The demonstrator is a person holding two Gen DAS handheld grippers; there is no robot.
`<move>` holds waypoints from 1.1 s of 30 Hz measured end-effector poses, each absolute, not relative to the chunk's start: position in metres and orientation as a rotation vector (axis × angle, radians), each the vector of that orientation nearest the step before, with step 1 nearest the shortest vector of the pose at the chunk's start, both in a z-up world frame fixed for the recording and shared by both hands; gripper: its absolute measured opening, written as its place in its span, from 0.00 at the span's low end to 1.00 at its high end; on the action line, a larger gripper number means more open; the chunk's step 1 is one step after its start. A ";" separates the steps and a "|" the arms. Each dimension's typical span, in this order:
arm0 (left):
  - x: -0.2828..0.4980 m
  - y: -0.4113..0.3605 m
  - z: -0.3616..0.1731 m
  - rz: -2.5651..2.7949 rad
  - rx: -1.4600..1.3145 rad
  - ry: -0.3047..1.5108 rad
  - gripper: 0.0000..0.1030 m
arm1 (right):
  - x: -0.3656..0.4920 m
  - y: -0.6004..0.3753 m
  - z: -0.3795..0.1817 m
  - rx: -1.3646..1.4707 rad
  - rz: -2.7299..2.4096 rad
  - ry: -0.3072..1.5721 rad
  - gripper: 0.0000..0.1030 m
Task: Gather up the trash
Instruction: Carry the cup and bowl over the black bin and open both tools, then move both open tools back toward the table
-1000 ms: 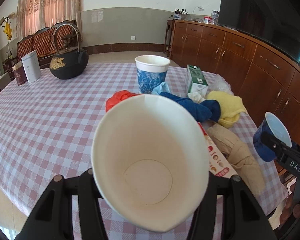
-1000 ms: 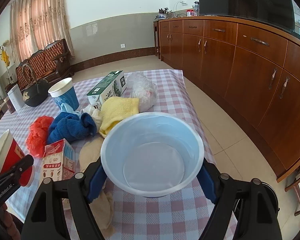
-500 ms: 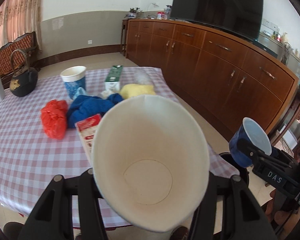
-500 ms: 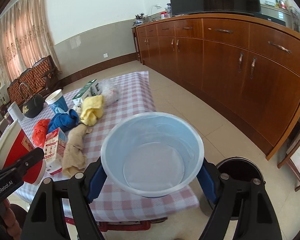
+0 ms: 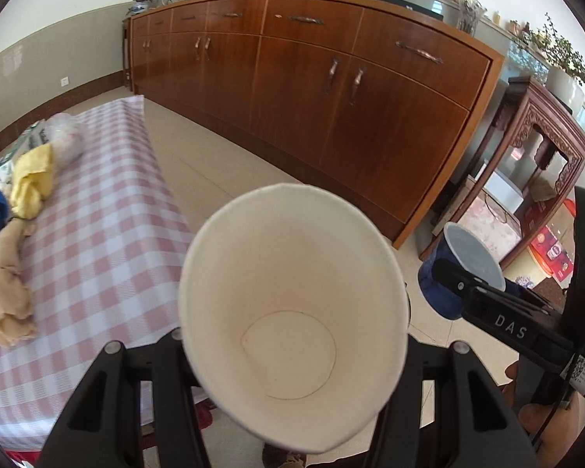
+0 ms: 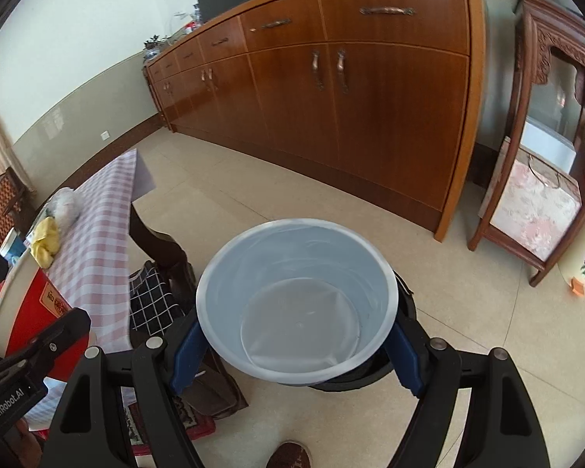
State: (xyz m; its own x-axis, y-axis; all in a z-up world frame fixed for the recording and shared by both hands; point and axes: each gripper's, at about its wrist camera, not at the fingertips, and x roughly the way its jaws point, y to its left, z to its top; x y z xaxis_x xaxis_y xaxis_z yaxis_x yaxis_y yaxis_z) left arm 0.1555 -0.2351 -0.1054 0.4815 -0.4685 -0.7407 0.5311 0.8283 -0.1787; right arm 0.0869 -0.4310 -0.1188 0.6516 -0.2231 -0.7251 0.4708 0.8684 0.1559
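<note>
Position of the black round trash bin (image 6: 403, 355): directly behind the blue plastic cup (image 6: 296, 304) pinched by the right gripper (image 6: 296, 355), lower centre. Left gripper (image 5: 292, 362) clamped the white paper cup (image 5: 292, 312), further aside; right hand nearer.

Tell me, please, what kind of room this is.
Probably a living or dining room in a home. A long wooden sideboard lines the wall, a table wears a pink checked cloth with rags on it, and a carved wooden stand sits on the tiled floor.
</note>
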 end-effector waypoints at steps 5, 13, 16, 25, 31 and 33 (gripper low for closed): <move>0.161 -0.276 -0.133 -0.640 0.104 0.942 0.53 | 0.092 -0.478 -0.154 0.431 -0.442 0.840 0.79; 0.174 -0.321 -0.176 -0.638 0.125 1.025 0.53 | 0.133 -0.525 -0.207 0.538 -0.437 0.980 0.79; 0.181 -0.332 -0.192 -0.626 0.119 1.066 0.53 | 0.151 -0.538 -0.225 0.537 -0.452 1.032 0.79; 0.204 -0.356 -0.233 -0.631 0.060 1.205 0.66 | 0.168 -0.568 -0.256 0.629 -0.481 1.097 0.85; 0.206 -0.367 -0.236 -0.608 0.123 1.206 0.75 | 0.162 -0.575 -0.245 0.610 -0.547 1.046 0.90; 0.202 -0.363 -0.222 -0.583 0.142 1.140 0.75 | 0.156 -0.577 -0.238 0.588 -0.573 1.017 0.90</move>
State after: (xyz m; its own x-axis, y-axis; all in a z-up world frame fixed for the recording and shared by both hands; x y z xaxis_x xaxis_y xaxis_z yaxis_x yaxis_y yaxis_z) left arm 0.2021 -0.3626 -0.2219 0.2879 -0.3642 -0.8857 0.5047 0.8437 -0.1829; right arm 0.1565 -0.5769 -0.2376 0.4102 -0.1646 -0.8970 0.6818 0.7086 0.1818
